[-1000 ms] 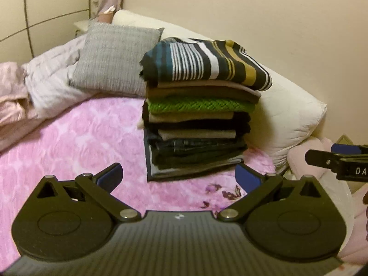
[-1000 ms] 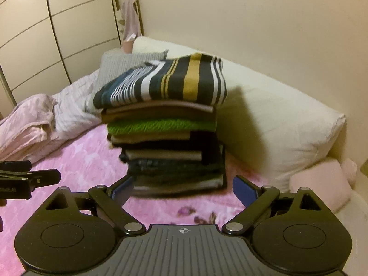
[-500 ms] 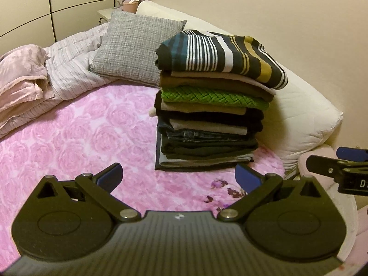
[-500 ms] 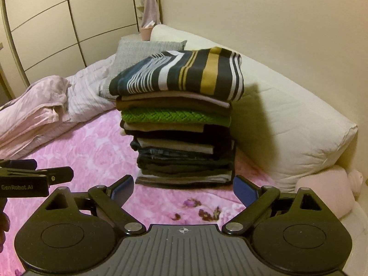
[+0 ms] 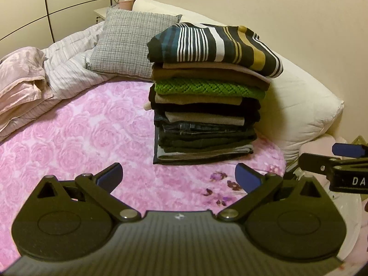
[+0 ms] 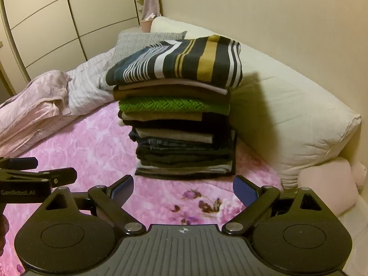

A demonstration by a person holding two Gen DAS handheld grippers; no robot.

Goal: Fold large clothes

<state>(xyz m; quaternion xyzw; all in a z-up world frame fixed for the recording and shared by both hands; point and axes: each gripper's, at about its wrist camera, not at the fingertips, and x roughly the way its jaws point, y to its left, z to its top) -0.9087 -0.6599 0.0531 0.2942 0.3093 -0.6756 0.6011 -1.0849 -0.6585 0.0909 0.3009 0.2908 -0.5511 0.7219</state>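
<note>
A tall stack of folded clothes (image 5: 204, 115) (image 6: 181, 133) stands on the pink rose-patterned bedspread (image 5: 80, 138) (image 6: 87, 147), against a white pillow. A striped navy, white and mustard garment (image 5: 214, 46) (image 6: 181, 64) lies folded on top; a green knit (image 5: 207, 87) sits a few layers below. My left gripper (image 5: 179, 176) hovers open and empty in front of the stack. The right gripper (image 6: 183, 189) is likewise open with nothing between its blue pads, a short way back from the stack. Each gripper shows at the edge of the other's view.
A long white pillow (image 5: 299, 105) (image 6: 287, 119) runs along the wall behind the stack. A grey cushion (image 5: 128, 43), a striped duvet (image 5: 69, 69) and crumpled pink bedding (image 5: 20, 76) (image 6: 34, 101) lie at the left. Wardrobe doors (image 6: 46, 23) stand beyond. A pale pink cushion (image 6: 326, 188) rests at the right.
Both grippers have pulled back and risen slightly from the stack, so more of the bedspread and bedding shows. The stack has not moved and both stay open.
</note>
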